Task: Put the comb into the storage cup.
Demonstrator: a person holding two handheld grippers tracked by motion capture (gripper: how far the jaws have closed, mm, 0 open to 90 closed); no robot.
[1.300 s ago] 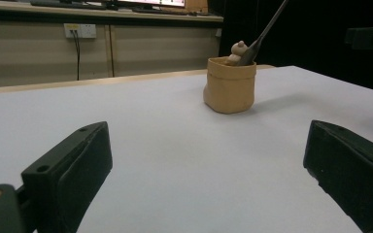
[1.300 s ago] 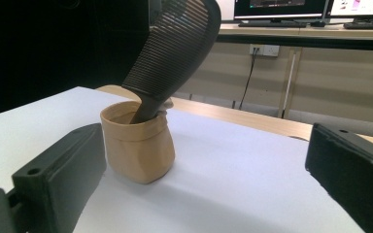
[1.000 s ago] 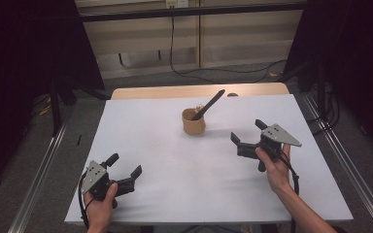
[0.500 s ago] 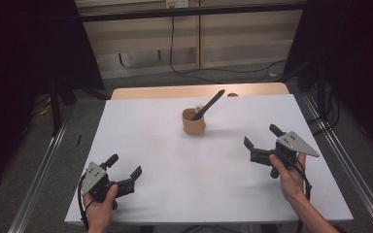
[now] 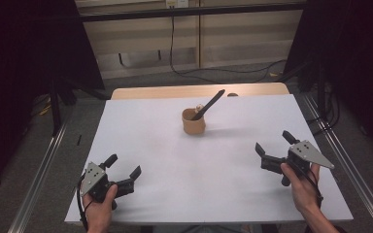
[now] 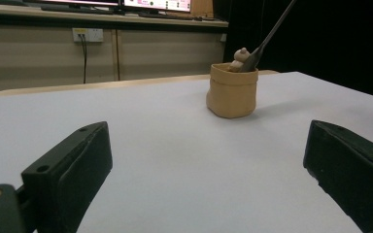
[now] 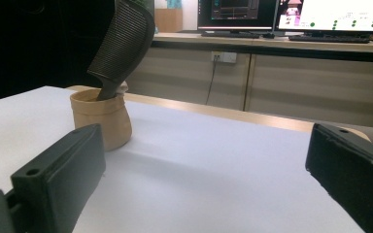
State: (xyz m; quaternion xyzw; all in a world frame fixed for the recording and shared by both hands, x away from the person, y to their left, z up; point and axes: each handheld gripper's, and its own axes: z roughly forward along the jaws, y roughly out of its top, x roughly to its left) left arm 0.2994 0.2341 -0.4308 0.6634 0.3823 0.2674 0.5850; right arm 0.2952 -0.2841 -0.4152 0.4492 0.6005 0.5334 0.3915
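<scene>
right hand-held gripper drew back | both gaping, empty | left hand-held gripper low | white table, dark room

A tan pouch holds a black, finely ribbed comb on the plain white bench, near two black tools with grey plates.

Overhead light is hitting the white table pretty evenly while the surroundings are sitting in near-black. The tan pouch is throwing a soft shadow rightward. Both gripper views' near jaws are looking blurry, monitors glowing behind.
</scene>
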